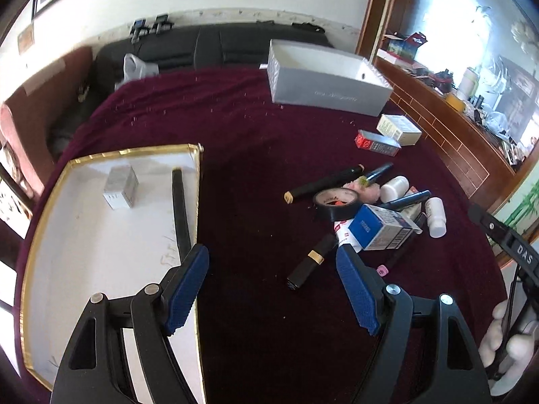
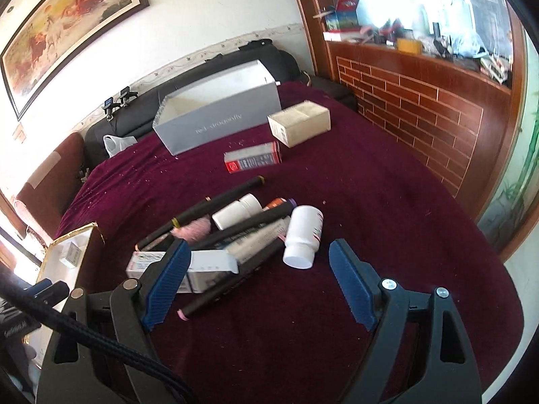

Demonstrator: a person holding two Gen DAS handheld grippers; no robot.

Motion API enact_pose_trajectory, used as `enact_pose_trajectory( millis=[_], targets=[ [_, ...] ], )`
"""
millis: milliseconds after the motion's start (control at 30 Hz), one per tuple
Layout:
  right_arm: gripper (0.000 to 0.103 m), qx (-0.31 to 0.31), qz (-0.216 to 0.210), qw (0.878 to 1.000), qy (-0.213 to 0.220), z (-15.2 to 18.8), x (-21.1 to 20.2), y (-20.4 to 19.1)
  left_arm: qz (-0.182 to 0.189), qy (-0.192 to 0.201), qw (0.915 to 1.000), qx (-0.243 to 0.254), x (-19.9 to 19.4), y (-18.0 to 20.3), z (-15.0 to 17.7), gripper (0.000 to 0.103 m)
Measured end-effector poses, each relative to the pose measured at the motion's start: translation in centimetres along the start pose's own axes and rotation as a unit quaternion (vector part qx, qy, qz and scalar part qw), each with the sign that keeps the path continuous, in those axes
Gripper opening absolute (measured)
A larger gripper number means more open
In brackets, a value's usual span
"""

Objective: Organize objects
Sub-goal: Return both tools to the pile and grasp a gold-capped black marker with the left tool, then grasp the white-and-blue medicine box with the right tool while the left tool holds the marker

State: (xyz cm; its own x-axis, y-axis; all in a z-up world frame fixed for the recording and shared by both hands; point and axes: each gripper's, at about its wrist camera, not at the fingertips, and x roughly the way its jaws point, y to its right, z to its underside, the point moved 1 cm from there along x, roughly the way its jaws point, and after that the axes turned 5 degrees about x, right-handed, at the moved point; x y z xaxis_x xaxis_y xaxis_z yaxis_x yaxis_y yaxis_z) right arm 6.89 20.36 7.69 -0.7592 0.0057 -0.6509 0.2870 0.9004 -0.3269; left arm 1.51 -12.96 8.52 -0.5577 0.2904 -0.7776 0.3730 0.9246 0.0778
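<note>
A gold-rimmed white tray (image 1: 67, 262) lies at the left and holds a small silver box (image 1: 121, 187) and a black pen (image 1: 180, 215). My left gripper (image 1: 273, 286) is open and empty, its left finger over the tray's edge. A black lipstick tube (image 1: 308, 264) lies between its fingers, further on. A pile of pens, a black tape roll (image 1: 335, 203), a blue-white box (image 1: 384, 227) and white bottles lies to the right. My right gripper (image 2: 259, 282) is open and empty over the pile. A white bottle (image 2: 303, 235) lies just ahead of it.
A grey open box (image 1: 323, 79) (image 2: 219, 118) stands at the back of the maroon cloth (image 1: 252, 141). A beige box (image 2: 299, 123) and a red-grey box (image 2: 252, 161) lie before it. A brick-patterned wooden counter (image 2: 421, 107) runs along the right.
</note>
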Motion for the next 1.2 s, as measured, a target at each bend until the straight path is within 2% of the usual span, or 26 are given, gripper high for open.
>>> enact_pose_trajectory(
  millis=[67, 133, 333, 533, 733, 767, 800, 867, 967, 1200],
  targets=[
    [0.085, 0.006, -0.006, 1.000, -0.008, 0.3, 0.6, 0.5, 0.008, -0.010, 0.9999, -0.001, 1.3, 0.2, 0.3, 0.073],
    [0.085, 0.009, -0.019, 1.000, -0.016, 0.4, 1.3, 0.8, 0.013, -0.019, 0.9995, 0.021, 2.4, 1.1, 0.5, 0.073],
    [0.085, 0.019, -0.054, 0.998, -0.039, 0.6, 2.3, 1.8, -0.033, -0.054, 0.9935, 0.095, 6.8, 4.1, 0.7, 0.073],
    [0.085, 0.024, -0.056, 0.997, -0.046, 0.1, 2.7, 2.7, -0.032, -0.082, 0.9918, 0.092, 9.8, 4.4, 0.7, 0.073],
    [0.085, 0.028, -0.066, 0.995, -0.065, 0.2, 3.6, 2.4, -0.025, -0.071, 0.9936, 0.084, 10.4, 5.0, 0.4, 0.071],
    [0.085, 0.026, -0.066, 0.995, -0.066, 0.2, 3.7, 2.2, -0.021, -0.066, 0.9939, 0.087, 10.2, 5.2, 0.4, 0.061],
    [0.085, 0.024, -0.066, 0.995, -0.067, 0.2, 3.8, 2.0, -0.015, -0.061, 0.9938, 0.092, 10.0, 5.5, 0.4, 0.042],
    [0.085, 0.019, -0.065, 0.995, -0.069, 0.2, 3.9, 1.6, -0.003, -0.060, 0.9929, 0.102, 9.4, 6.1, 0.5, 0.014],
    [0.085, 0.011, -0.068, 0.995, -0.076, 0.2, 3.9, 1.0, 0.028, -0.065, 0.9940, 0.083, 8.8, 5.8, 0.7, 0.014],
    [0.085, -0.011, -0.084, 0.992, -0.097, -0.2, 3.9, -0.6, 0.063, -0.044, 0.9958, 0.050, 5.2, 4.2, 1.7, 0.014]
  ],
)
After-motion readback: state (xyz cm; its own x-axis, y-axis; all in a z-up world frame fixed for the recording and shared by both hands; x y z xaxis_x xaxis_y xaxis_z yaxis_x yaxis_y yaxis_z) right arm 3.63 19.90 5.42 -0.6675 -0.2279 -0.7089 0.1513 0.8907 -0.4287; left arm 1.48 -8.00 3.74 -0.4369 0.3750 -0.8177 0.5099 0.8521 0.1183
